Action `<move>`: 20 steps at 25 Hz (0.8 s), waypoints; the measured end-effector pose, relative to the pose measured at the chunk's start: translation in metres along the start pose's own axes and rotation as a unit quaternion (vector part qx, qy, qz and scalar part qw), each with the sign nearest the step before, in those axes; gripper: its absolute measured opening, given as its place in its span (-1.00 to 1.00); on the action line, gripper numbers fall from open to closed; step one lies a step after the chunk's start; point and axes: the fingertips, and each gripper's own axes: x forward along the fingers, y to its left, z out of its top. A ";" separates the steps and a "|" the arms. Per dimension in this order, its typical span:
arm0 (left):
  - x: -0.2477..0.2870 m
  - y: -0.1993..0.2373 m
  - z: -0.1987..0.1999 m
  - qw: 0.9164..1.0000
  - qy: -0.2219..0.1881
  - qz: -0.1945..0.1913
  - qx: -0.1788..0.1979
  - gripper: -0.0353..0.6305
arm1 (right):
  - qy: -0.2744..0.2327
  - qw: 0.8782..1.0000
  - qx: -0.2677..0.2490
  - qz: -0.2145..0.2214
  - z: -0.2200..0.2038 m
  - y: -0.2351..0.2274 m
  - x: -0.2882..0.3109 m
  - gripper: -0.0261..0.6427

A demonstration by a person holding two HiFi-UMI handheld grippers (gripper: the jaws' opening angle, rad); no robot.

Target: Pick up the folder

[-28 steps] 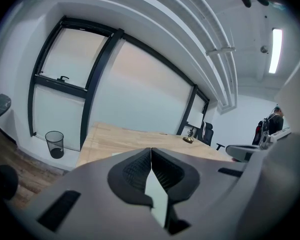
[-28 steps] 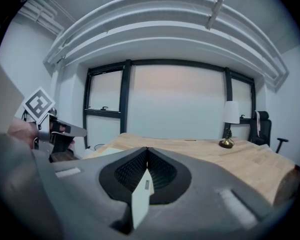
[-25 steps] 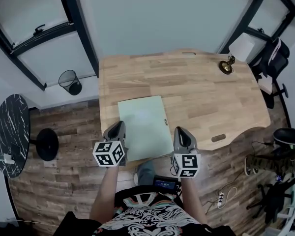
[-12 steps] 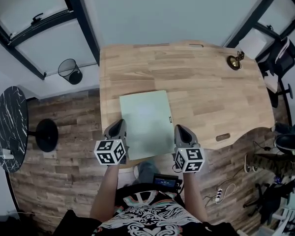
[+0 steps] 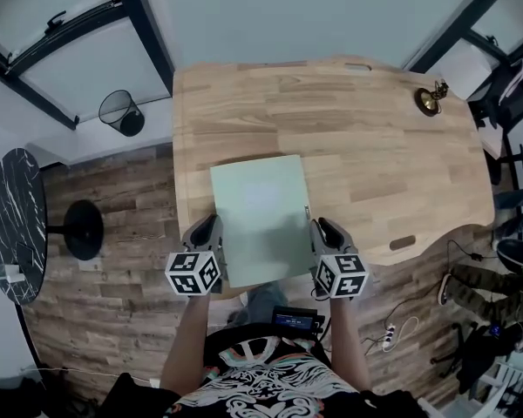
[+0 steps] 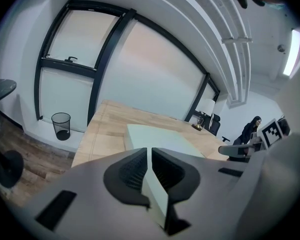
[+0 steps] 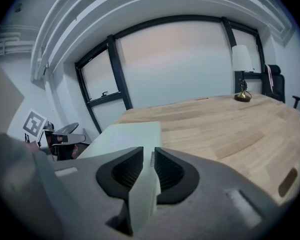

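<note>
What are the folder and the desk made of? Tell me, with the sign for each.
Folder: card or thin plastic, I cannot tell which; pale green, matte, a thin flat sheet without glare. Desk: wood, light satin finish; grain and plank strips show.

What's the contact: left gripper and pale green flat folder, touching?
Touching. Left gripper view: left gripper clamped on an edge of the pale green flat folder, no gap.

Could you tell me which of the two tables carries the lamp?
The wooden desk; the lamp stands at its far right corner, not on the round black table.
</note>
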 end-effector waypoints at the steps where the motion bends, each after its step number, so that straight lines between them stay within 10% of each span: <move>1: 0.001 0.001 -0.002 1.000 0.002 0.000 0.000 -0.86 | 0.004 1.000 0.006 0.004 -0.002 0.000 0.003 -0.75; 5: 0.006 0.006 -0.004 1.000 0.002 0.000 -0.012 -0.83 | 0.028 0.999 0.010 0.018 -0.010 -0.002 0.018 -0.61; 12: 0.022 0.006 -0.015 0.998 0.037 -0.025 -0.050 -0.18 | 0.070 0.996 0.041 0.046 -0.021 0.000 0.043 -0.20; 20: 0.035 0.000 -0.034 0.991 0.073 -0.055 -0.093 0.04 | 0.088 0.990 0.092 0.068 -0.027 -0.002 0.058 -0.17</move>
